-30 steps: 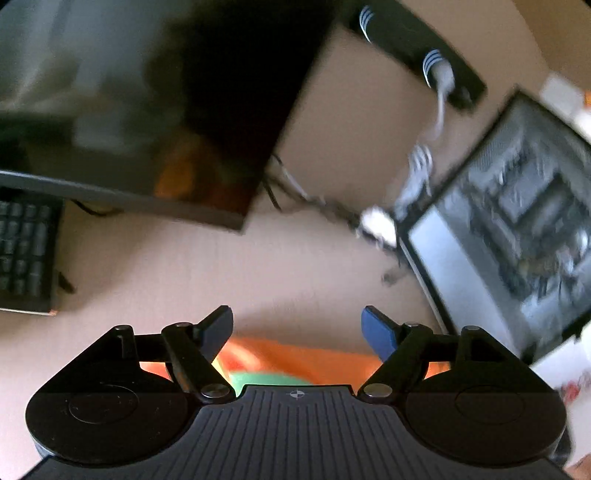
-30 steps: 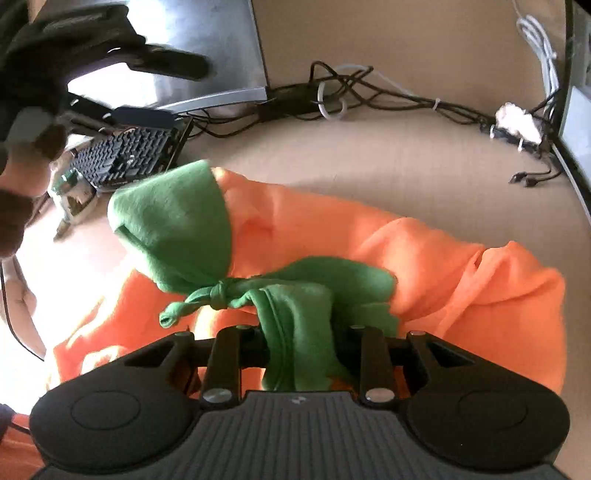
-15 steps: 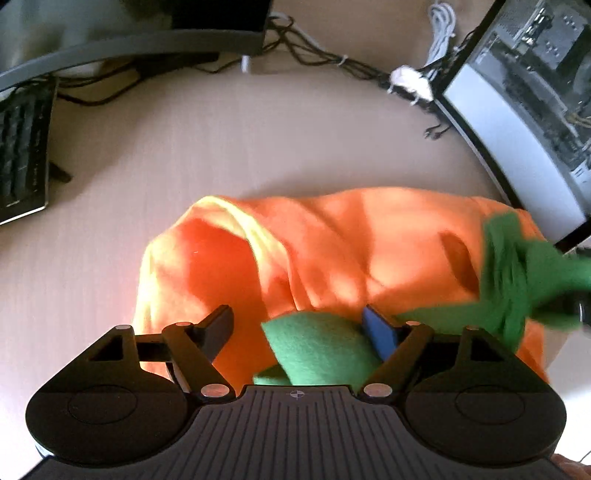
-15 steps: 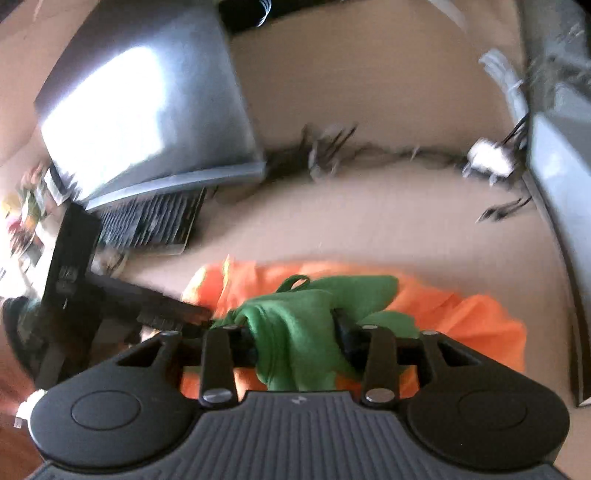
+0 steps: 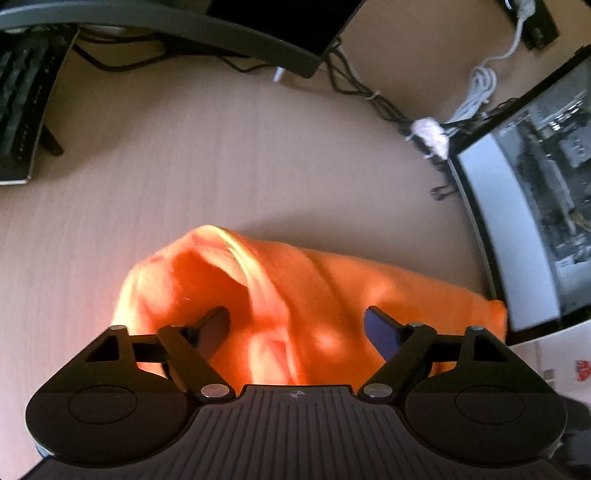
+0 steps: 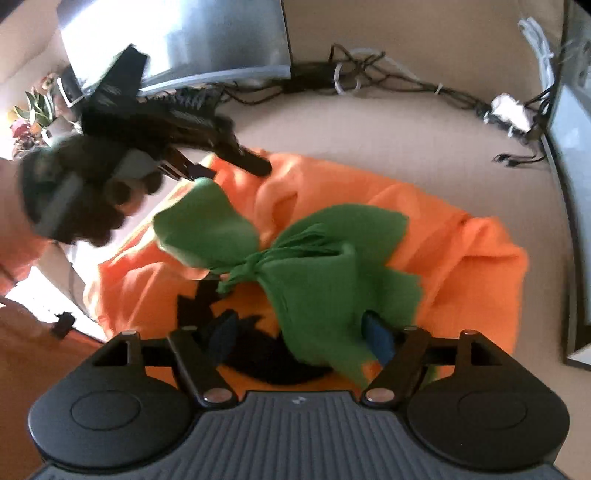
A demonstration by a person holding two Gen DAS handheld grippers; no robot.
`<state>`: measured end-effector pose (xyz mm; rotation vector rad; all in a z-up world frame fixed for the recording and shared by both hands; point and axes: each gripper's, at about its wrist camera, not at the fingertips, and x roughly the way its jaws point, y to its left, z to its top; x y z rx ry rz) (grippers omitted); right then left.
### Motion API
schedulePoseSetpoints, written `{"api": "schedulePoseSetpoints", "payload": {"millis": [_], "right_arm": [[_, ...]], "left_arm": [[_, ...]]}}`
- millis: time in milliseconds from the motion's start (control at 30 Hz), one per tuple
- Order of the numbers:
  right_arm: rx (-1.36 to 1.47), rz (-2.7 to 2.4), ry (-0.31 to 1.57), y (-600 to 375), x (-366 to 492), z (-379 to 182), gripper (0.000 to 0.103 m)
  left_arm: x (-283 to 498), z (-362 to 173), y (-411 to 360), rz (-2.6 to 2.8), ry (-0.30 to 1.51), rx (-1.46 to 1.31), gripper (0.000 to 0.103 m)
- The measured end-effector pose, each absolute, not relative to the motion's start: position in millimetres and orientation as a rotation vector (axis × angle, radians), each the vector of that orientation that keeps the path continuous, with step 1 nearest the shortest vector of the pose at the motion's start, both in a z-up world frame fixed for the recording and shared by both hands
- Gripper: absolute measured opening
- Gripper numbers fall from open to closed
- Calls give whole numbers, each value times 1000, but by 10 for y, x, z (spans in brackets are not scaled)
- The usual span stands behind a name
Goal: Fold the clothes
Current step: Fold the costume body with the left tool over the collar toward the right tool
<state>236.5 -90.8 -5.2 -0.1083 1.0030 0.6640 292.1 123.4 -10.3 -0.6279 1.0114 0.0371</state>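
Observation:
An orange garment [image 5: 332, 295] lies crumpled on the beige desk [image 5: 221, 166]. In the right wrist view it [image 6: 461, 258] carries a knotted green collar piece [image 6: 325, 273] and a black pattern [image 6: 266, 354]. My left gripper [image 5: 299, 328] hangs open just above an orange fold that bulges up between its spread fingers. It also shows in the right wrist view as the left gripper [image 6: 229, 166], over the garment's far left edge, in a person's hand [image 6: 74, 199]. My right gripper [image 6: 299, 332] has its jaws opening. The green cloth lies loose between them, against the right finger [image 6: 376, 336].
A monitor [image 5: 184, 18] and a keyboard [image 5: 18, 103] stand at the back left. Tangled cables [image 5: 369, 96] run along the back. A glass-sided computer case [image 5: 535, 206] stands close on the right. A potted plant [image 6: 33, 110] sits at the far left.
My left gripper swung down from facing the monitor to just above the orange fold. My right gripper was shut on the green cloth and has spread its jaws off it.

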Motion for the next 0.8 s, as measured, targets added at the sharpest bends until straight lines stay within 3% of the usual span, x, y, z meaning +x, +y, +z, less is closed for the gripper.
{"api": "schedulePoseSetpoints", "payload": {"millis": [133,333,433,500,567,633,700,767,800], "right_arm": [[52,584,909,-1242,2402,271,76],[291,340,945,-1395,3042,-40,75],[388,290,1048,-1417,3316,-352,66],[410,303,1075,-1356,3424,-476,50],[378,327,1063,-1255,3489,-518,45],[329,360,1044,-1156,3547,-523,41],[285,389,1027,-1046,3618,-520,34],[257,412,1008,-951,3668,-485,30],[249,423,990,-911,3710,-455,27]], "left_arm": [[2934,-57,1321,94,982,-598,83],[3006,-27,1280,67,984,-599,82],[3008,-61,1161,65,1022,-559,72],[2986,-56,1061,68,1025,-489,65],[2979,-54,995,62,1029,-447,53],[2986,-56,964,57,1031,-428,53],[3012,-60,985,56,1027,-437,41],[3063,-1,1043,71,995,-453,23],[3102,61,1069,83,969,-449,21]]}}
